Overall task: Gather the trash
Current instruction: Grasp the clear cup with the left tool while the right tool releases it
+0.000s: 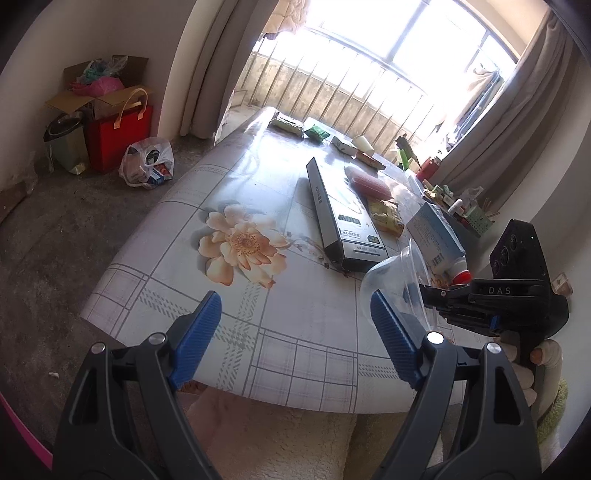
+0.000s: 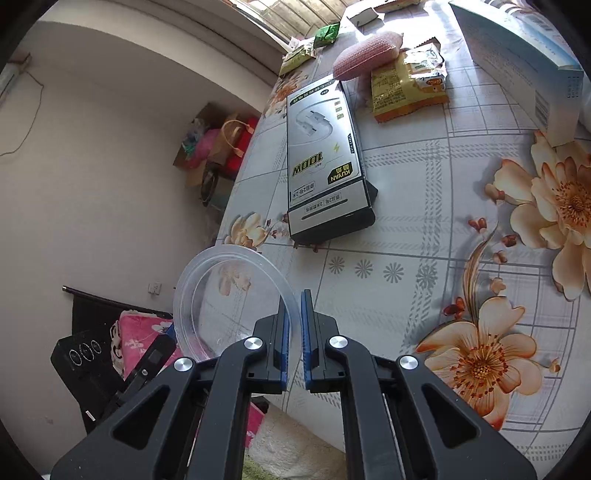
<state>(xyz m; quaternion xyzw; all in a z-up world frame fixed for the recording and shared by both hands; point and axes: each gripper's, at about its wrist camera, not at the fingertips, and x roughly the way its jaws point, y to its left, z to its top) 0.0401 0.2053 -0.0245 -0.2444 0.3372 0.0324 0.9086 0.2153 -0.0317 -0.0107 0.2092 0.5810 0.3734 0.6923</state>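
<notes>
A clear plastic cup (image 2: 231,299) hangs over the near left edge of the flowered table (image 2: 388,295), and my right gripper (image 2: 294,306) is shut on its rim. In the left wrist view the same clear cup (image 1: 395,284) shows at the right, pinched by my right gripper (image 1: 428,290). My left gripper (image 1: 295,317) stands open over the table's near edge with nothing between its blue pads (image 1: 201,325). On the table lie a silver and black box (image 2: 321,158), a yellow snack bag (image 2: 406,85), a pink sponge (image 2: 364,55) and green wrappers (image 2: 327,35).
A blue and white carton (image 2: 517,62) lies at the table's right, with a red-capped bottle (image 1: 460,271) by it. Cardboard boxes, a red bag (image 1: 118,129) and a filled plastic bag (image 1: 147,162) sit on the floor at the far left. A pink cloth (image 2: 140,336) lies below the cup.
</notes>
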